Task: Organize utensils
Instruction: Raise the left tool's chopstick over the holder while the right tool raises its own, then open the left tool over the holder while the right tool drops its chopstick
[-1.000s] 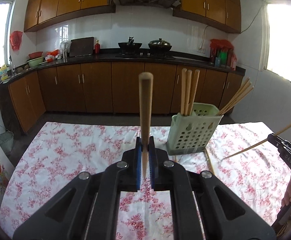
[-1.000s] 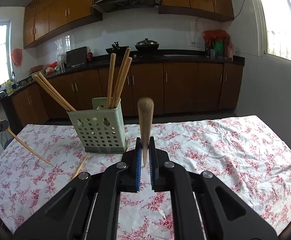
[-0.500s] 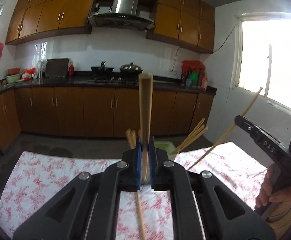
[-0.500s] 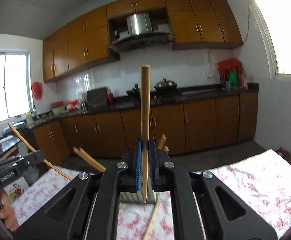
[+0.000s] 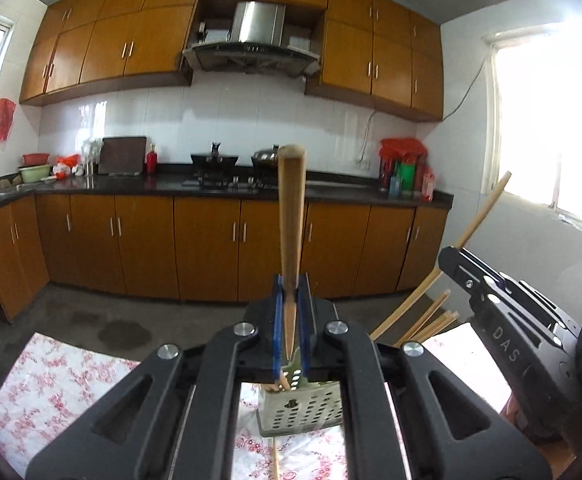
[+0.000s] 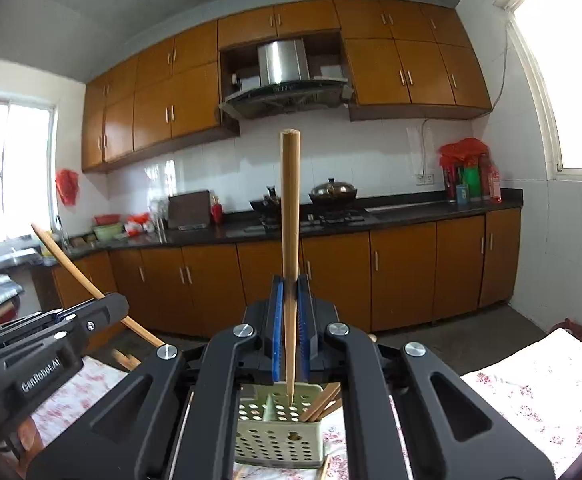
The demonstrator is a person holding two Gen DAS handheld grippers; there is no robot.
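My left gripper [image 5: 289,312] is shut on a wooden chopstick [image 5: 291,216] that stands upright between its blue pads. My right gripper [image 6: 289,312] is shut on another wooden chopstick [image 6: 290,208], its thin tip hanging just over the pale green perforated holder [image 6: 275,436]. The holder [image 5: 299,412] sits on the floral tablecloth below both grippers and has several chopsticks [image 5: 427,320] leaning in it. The right gripper shows at the right of the left wrist view [image 5: 511,320]; the left gripper shows at the left of the right wrist view [image 6: 51,336].
A loose chopstick [image 5: 275,460] lies on the floral tablecloth [image 5: 59,376] in front of the holder. Behind the table are brown kitchen cabinets [image 5: 211,240], a dark counter with a stove and a wok [image 6: 333,192], and bright windows on both sides.
Both grippers have risen and closed in over the holder, each still holding its chopstick. The holder now lies below the jaws instead of ahead, and the two grippers are close together.
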